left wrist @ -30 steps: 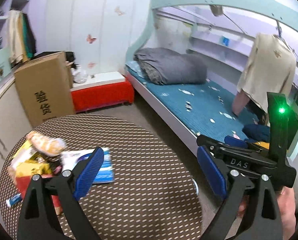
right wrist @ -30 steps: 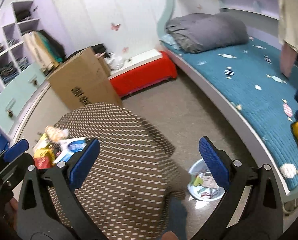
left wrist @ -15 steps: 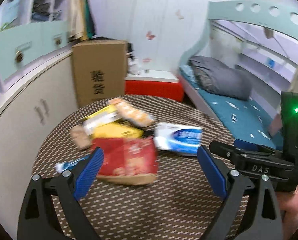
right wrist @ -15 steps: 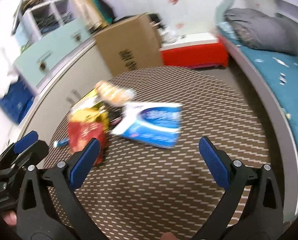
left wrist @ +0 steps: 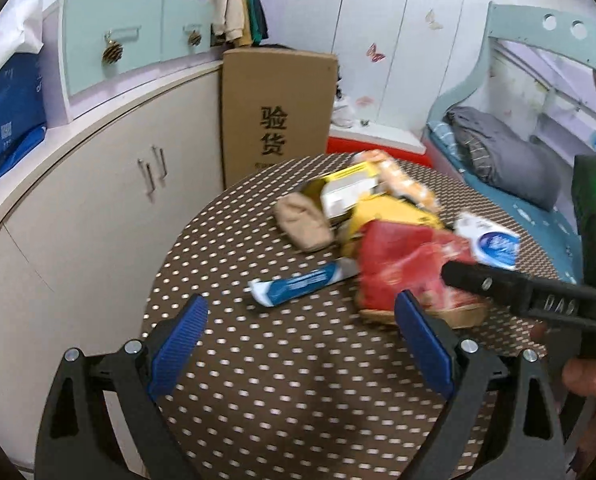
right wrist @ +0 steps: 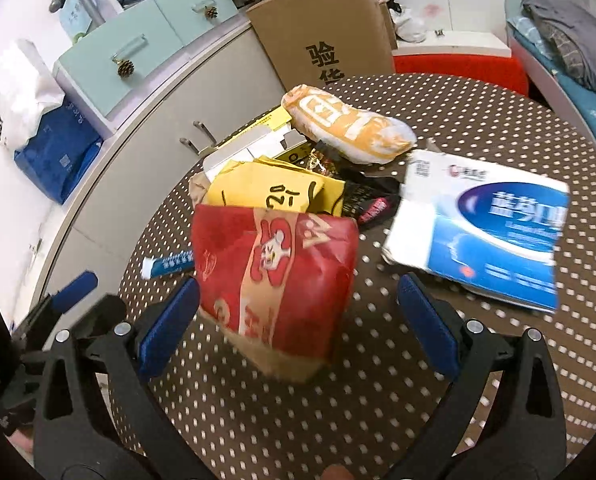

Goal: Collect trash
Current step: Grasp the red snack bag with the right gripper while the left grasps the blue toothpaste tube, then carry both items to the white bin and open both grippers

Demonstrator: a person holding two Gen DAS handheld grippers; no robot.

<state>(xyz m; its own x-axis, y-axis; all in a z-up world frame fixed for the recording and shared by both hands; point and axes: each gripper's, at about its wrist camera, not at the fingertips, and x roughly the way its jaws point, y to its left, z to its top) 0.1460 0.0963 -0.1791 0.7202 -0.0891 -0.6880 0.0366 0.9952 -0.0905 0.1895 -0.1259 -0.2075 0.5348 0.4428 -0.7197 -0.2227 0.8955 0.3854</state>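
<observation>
A heap of trash lies on the round dotted brown table [left wrist: 281,392] [right wrist: 458,128]. It holds a red paper bag [right wrist: 275,272] [left wrist: 402,264], a yellow wrapper [right wrist: 273,192], an orange-and-white snack bag [right wrist: 346,122], a blue-and-white box [right wrist: 486,224] [left wrist: 492,242], a small blue tube [left wrist: 302,282] [right wrist: 167,262] and a tan bundle [left wrist: 304,222]. My right gripper [right wrist: 298,328] is open, its pads either side of the red bag's base. My left gripper [left wrist: 300,346] is open over bare table, just short of the tube. The right gripper's body [left wrist: 538,296] crosses the left wrist view.
A tall cardboard box [left wrist: 275,108] stands behind the table beside a cream cabinet [left wrist: 97,200] with pale green drawers [right wrist: 145,52]. A red low bench [right wrist: 458,66] and a bed with a grey blanket [left wrist: 502,156] lie to the right.
Both views swung from the bed and floor to the table, then closed in on the trash heap. The red bag now sits between my right gripper's pads.
</observation>
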